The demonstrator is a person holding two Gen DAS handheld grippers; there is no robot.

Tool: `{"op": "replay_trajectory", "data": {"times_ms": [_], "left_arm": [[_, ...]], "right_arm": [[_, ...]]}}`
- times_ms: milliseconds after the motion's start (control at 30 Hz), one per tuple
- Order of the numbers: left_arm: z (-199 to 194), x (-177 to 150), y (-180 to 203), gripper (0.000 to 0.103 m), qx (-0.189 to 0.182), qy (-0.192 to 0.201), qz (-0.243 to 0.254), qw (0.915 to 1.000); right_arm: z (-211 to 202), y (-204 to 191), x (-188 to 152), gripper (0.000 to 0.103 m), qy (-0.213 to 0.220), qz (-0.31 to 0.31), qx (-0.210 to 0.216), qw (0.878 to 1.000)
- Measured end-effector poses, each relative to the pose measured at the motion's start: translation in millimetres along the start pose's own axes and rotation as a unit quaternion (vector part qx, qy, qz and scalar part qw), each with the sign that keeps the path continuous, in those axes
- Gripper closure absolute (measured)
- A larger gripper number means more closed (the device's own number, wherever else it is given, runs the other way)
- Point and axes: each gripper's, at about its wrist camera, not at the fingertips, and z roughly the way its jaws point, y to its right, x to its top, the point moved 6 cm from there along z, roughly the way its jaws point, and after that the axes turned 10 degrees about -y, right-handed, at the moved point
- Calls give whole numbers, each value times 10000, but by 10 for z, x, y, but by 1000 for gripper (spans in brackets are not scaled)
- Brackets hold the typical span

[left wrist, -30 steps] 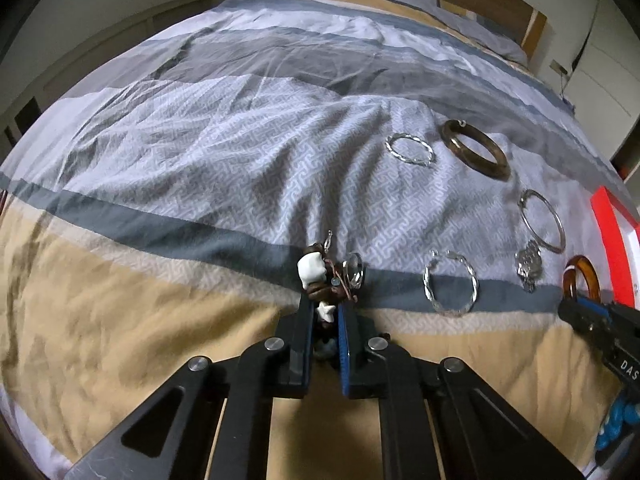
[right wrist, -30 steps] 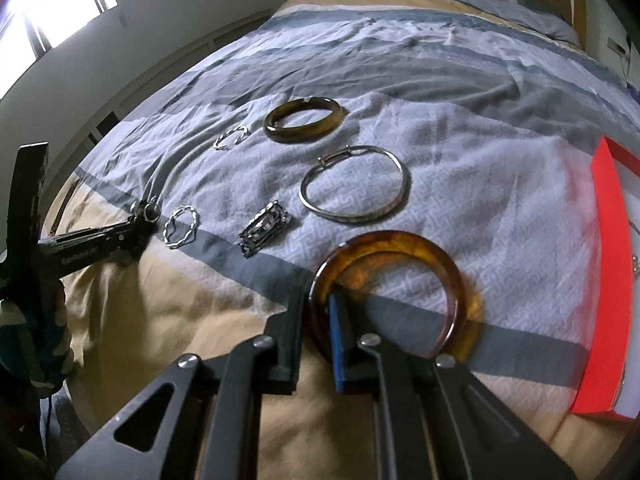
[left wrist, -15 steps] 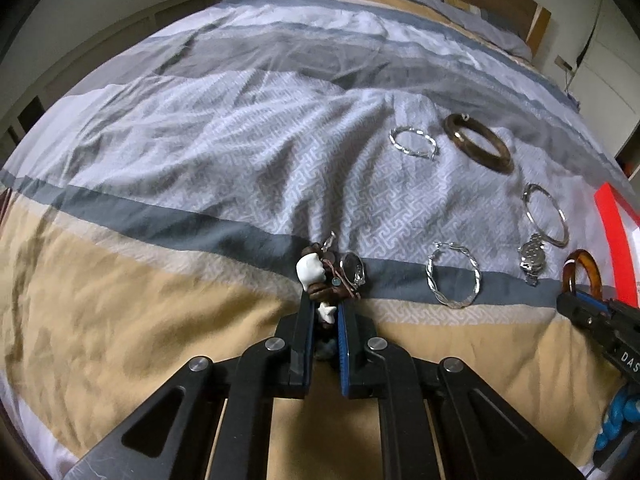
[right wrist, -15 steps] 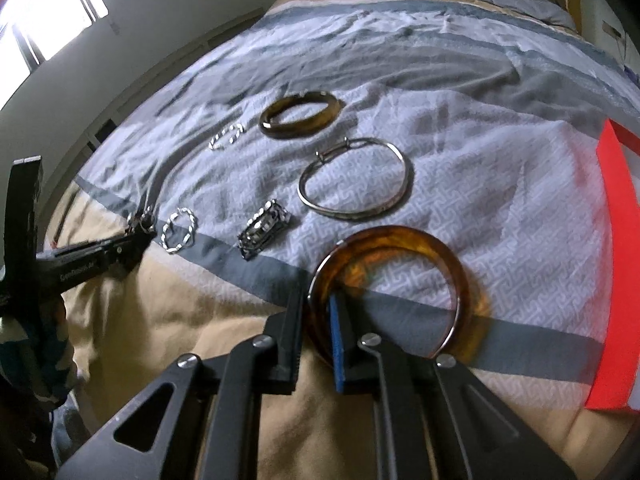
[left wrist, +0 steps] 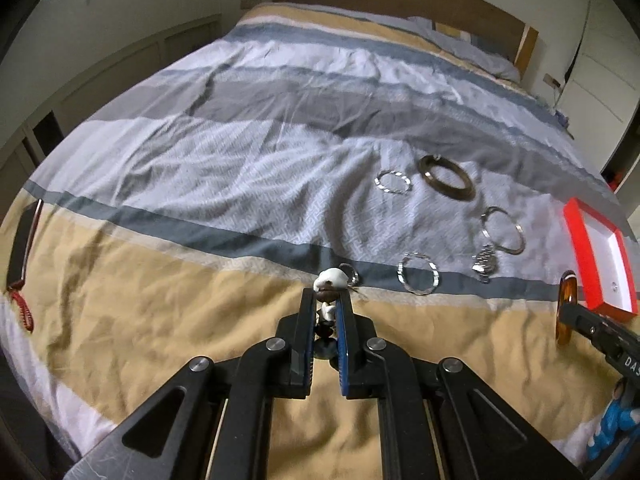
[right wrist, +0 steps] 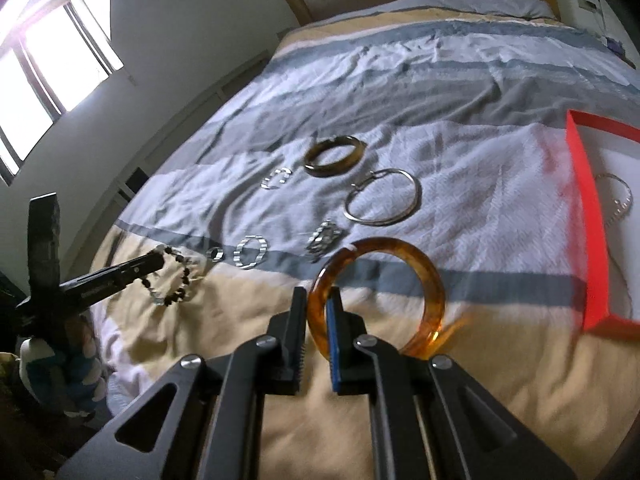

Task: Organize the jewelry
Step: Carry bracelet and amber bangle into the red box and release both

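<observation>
Both tools loaded up and clear of the bed, looks like a run to the box

Left tool point(left wrist: 326, 310) is clamped narrow on a beaded bracelet point(right wrist: 172, 280) that dangles from its tips; right tool point(right wrist: 316, 316) pinches the amber bangle point(right wrist: 434, 280) by its rim, so the ring stands up ahead of the fingers. My guess: both are headed for the red box point(right wrist: 584, 216) off to the right. The dark bangle point(left wrist: 446, 178) and thin silver hoop point(right wrist: 384, 196) lie on the bed point(left wrist: 200, 160), well apart from either tool.
</observation>
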Motion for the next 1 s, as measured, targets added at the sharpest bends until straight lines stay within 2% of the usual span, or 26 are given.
{"op": "replay_trajectory", "data": {"times_ms": [267,533,733,1000], "left_arm": [[-436,-152,232,94,-115,245,223,9994],[-775,-245,722,94,-343,405,586,9969],[-888,-217,1476,94,-765,474,1055,9903],[-834,-26,2801,94,-1412,460,1835,9717]], "right_arm": [[-521,-156,-296,95,328,53,26,9994],[-1114,50,-577,95,746,273,-193,9967],[-1568,398,-719,95,921,471,-526,9932],[-2125,1145,-576,94,1159,725,-1083,9847]]}}
